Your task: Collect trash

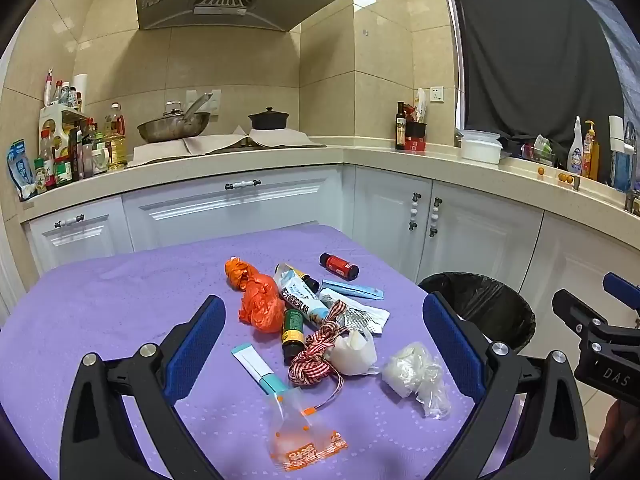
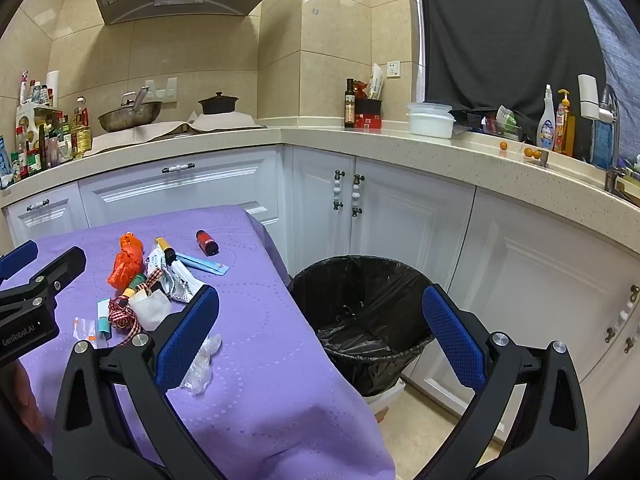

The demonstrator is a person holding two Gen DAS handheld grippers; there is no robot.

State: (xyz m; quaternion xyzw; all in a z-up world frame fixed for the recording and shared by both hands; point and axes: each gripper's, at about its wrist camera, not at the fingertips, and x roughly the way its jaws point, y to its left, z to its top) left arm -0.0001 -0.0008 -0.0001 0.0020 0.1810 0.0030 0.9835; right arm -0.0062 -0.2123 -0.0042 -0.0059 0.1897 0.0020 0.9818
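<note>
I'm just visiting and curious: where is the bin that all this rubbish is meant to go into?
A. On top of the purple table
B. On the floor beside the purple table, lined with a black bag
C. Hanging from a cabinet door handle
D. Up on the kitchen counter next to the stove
B: the bin, lined with a black bag, stands on the floor next to the edge of the purple table, in front of the white cabinets.

We found the trash heaped on the table (image 1: 100, 300): a crumpled bag (image 1: 258, 304) left of a ribbon (image 1: 316, 354), a small bottle (image 1: 339, 266) behind them, a wrapper (image 1: 300, 436) nearest us. The bin (image 2: 364, 312) stood on the floor right of the table, before the cabinets (image 2: 400, 216).
</note>
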